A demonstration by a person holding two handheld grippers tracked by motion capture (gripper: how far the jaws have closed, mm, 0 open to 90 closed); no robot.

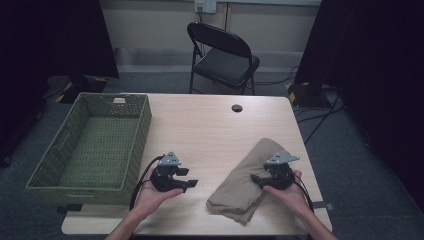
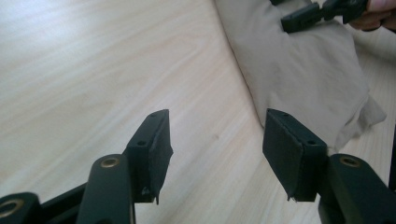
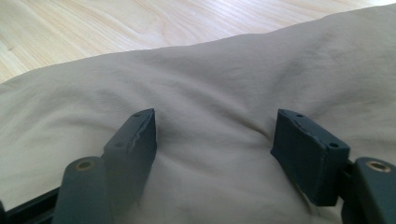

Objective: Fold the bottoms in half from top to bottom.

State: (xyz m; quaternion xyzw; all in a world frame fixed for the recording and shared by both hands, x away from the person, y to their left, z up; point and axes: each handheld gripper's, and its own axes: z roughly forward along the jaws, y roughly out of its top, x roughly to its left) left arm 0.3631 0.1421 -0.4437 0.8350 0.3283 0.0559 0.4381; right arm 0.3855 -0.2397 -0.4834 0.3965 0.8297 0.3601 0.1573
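Folded tan cloth (image 1: 250, 182) lies near the front right corner of the table (image 1: 210, 125), one end hanging close to the front edge, the other angled toward the right edge. Right gripper (image 1: 256, 178) sits over the cloth's right side, hand behind it. In the right gripper view (image 3: 215, 135) jaws stand apart above wrinkled fabric, nothing pinched between them. Can't tell if the pads touch the cloth.

Left gripper (image 1: 192, 183) is over bare wood left of the cloth, well apart from it, near the front edge. In the left gripper view (image 2: 217, 137) jaws are apart with only tabletop between them, cloth edge ahead to the right.

Green woven basket (image 1: 90, 145) occupies the left edge. Black folding chair (image 1: 222, 55) stands beyond the far edge.
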